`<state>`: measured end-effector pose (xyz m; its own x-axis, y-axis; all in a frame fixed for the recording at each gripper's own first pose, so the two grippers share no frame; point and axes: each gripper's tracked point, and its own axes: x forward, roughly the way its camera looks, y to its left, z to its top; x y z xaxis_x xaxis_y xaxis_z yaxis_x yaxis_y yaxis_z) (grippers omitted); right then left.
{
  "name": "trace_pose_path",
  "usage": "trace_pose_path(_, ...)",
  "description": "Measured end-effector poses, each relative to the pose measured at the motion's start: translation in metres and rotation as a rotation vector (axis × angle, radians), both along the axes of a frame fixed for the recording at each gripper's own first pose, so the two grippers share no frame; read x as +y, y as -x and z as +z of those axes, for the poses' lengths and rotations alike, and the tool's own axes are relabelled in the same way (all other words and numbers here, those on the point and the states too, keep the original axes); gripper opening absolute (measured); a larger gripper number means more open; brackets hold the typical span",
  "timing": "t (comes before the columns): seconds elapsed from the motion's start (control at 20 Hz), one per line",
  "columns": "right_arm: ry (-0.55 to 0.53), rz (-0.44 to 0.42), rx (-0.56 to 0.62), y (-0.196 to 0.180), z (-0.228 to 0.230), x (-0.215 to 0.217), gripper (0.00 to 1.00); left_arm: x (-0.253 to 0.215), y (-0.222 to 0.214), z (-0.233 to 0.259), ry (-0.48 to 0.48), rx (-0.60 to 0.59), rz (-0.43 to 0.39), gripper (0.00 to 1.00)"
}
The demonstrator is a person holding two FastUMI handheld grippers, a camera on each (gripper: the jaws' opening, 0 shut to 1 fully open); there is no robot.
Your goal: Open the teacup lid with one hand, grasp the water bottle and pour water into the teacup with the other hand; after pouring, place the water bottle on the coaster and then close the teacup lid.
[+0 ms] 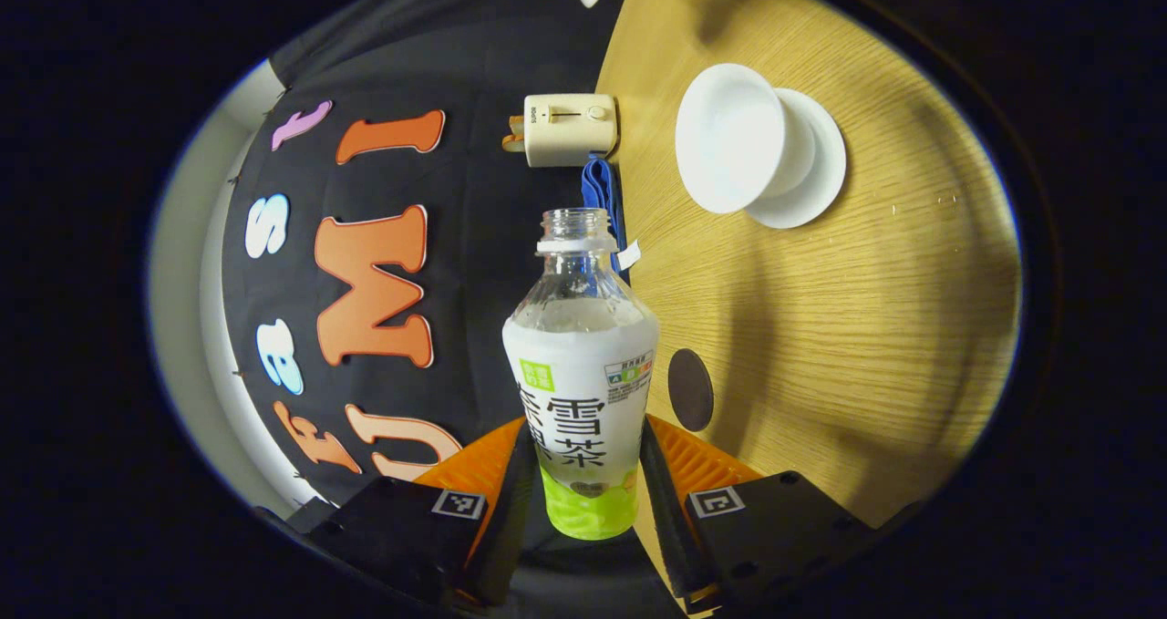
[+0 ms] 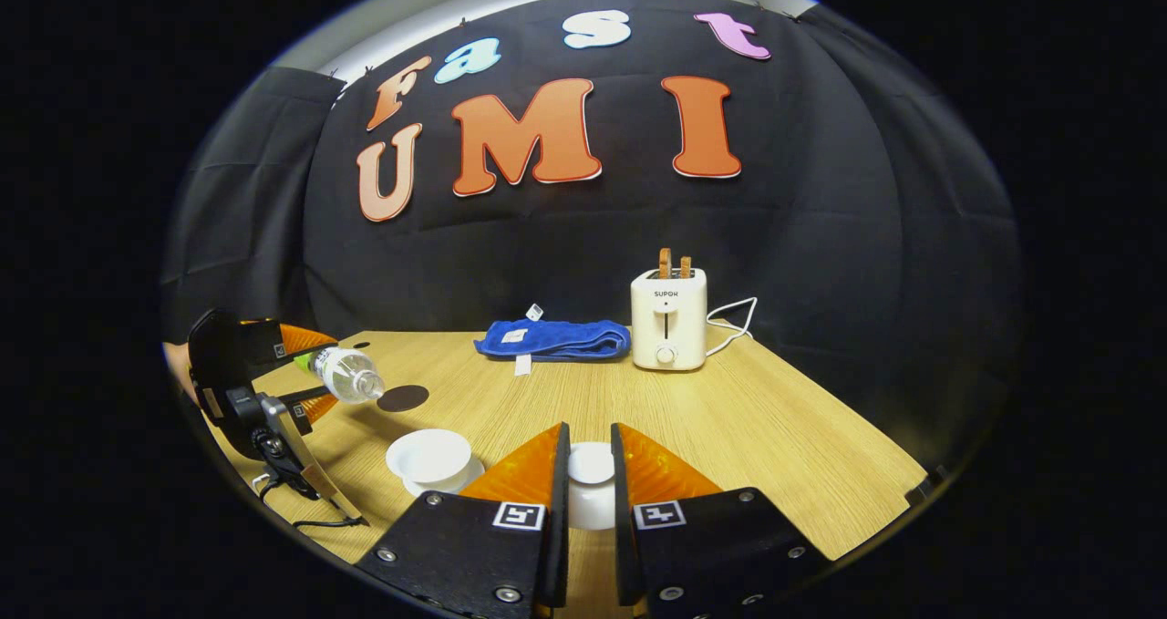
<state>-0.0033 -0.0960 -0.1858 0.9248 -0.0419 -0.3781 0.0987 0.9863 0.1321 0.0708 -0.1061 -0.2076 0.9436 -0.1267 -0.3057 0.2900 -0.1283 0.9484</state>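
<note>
Left tool (image 1: 583, 473), both fingers clamped on the uncapped water bottle (image 1: 582, 373), which lies tipped toward horizontal, neck leading; the open teacup (image 1: 743, 140) on its saucer sits ahead and to one side, the dark coaster (image 1: 690, 388) nearer on the tabletop (image 1: 866, 327). Right tool (image 2: 590, 482), narrowly set around the white lid (image 2: 591, 469), held apart from the cup. Risk: the mouth seems short of the rim, so further tilt may spill onto the tabletop.
</note>
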Motion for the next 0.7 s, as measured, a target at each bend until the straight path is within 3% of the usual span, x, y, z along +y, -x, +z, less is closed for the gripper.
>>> trace_pose_path(0.35,-0.017,0.002,-0.003,0.003,-0.002,-0.002,0.21,-0.018,-0.004,0.013,-0.118,-0.044,-0.077,0.7)
trace_pose_path(0.4,-0.02,0.003,-0.002,0.003,-0.002,-0.002,0.22,-0.021,-0.004,0.013,-0.131,-0.049,-0.086,0.64)
trace_pose_path(0.7,-0.022,0.005,0.0,0.007,-0.005,-0.003,0.22,-0.034,-0.008,0.019,-0.195,-0.084,-0.138,0.64)
